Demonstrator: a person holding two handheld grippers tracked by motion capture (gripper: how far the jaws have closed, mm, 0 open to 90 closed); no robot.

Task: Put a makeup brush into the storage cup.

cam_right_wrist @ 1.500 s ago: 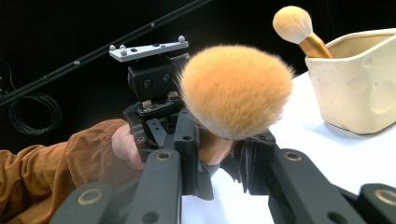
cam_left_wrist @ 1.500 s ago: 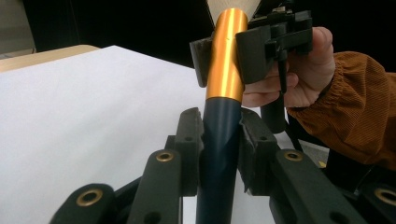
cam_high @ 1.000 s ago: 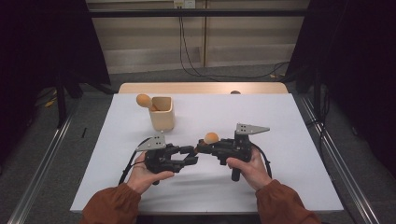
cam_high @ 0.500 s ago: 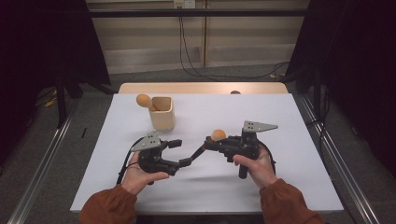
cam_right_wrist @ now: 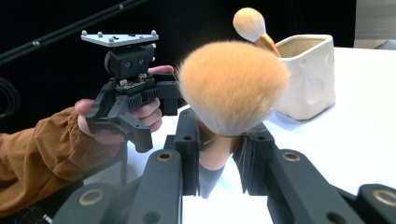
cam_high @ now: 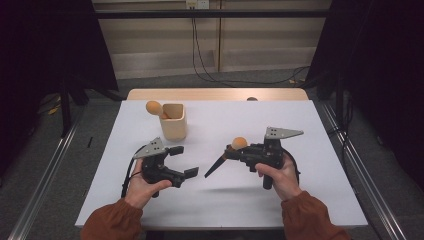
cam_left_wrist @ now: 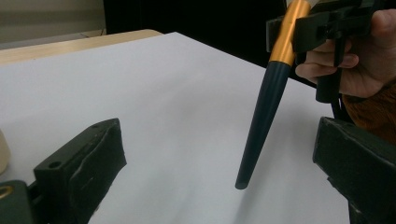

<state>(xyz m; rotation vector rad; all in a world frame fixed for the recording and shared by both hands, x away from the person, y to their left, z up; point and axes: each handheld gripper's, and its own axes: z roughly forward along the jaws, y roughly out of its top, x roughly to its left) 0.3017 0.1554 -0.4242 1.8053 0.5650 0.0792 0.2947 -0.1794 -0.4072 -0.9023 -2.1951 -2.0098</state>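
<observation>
A makeup brush with a fluffy orange head and a dark tapering handle hangs tilted above the white table. My right gripper is shut on its orange ferrule, just under the bristles. My left gripper is open, its jaws have just been opening, and the handle's tip stands between them untouched in the left gripper view. There the left gripper has one jaw at each side and the right gripper is at the top right.
A cream cup stands at the back left of the table with a second orange-headed brush in it. In the right gripper view the cup is at the right, and the left gripper in its hand is at the left.
My left gripper has let go of the brush handle and its jaws have spread. The right gripper has carried the brush a little to the right and up.
</observation>
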